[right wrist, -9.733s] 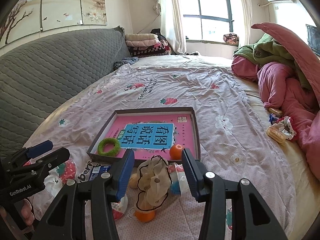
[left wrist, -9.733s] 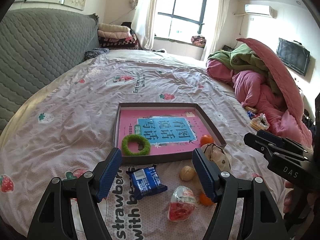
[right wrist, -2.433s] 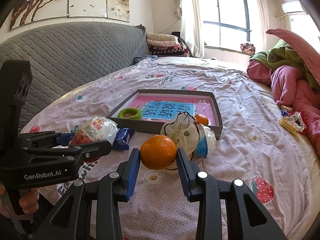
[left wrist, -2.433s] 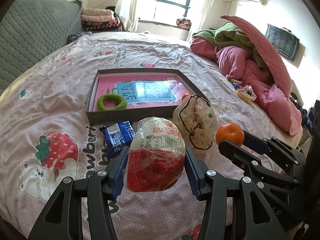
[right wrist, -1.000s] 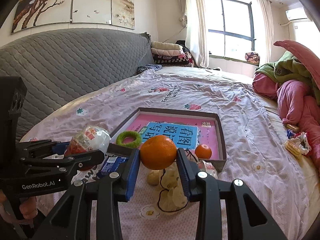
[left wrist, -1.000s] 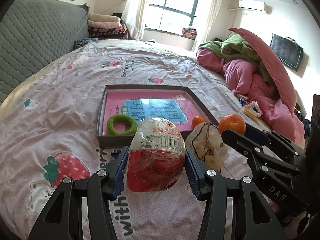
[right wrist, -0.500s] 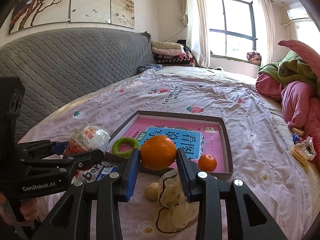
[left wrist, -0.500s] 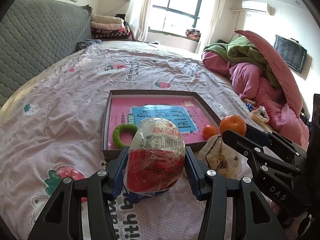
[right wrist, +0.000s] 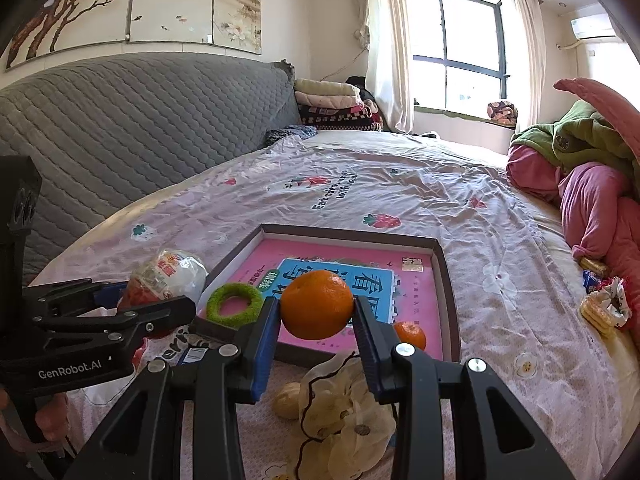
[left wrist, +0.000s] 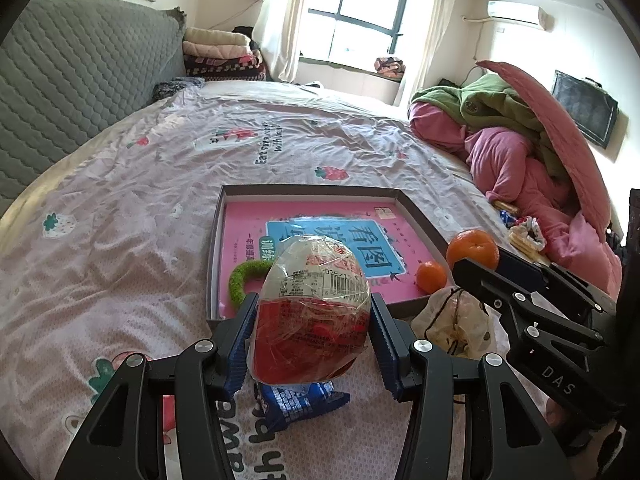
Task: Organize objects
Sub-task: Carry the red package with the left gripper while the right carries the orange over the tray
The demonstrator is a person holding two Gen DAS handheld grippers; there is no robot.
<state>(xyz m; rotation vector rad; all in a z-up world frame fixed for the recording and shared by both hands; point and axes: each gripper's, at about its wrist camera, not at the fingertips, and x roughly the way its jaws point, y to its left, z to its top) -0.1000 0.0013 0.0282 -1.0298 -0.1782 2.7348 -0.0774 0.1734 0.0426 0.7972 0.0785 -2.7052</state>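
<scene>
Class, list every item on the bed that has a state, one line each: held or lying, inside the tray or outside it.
Wrapped snack bag: held in the left claw, lifted.
Large orange: held in the right claw, lifted.
Small orange: lying inside the tray.
Green ring: lying inside the tray.
Blue packet: lying outside the tray.
Cream pouch: lying outside the tray.
</scene>
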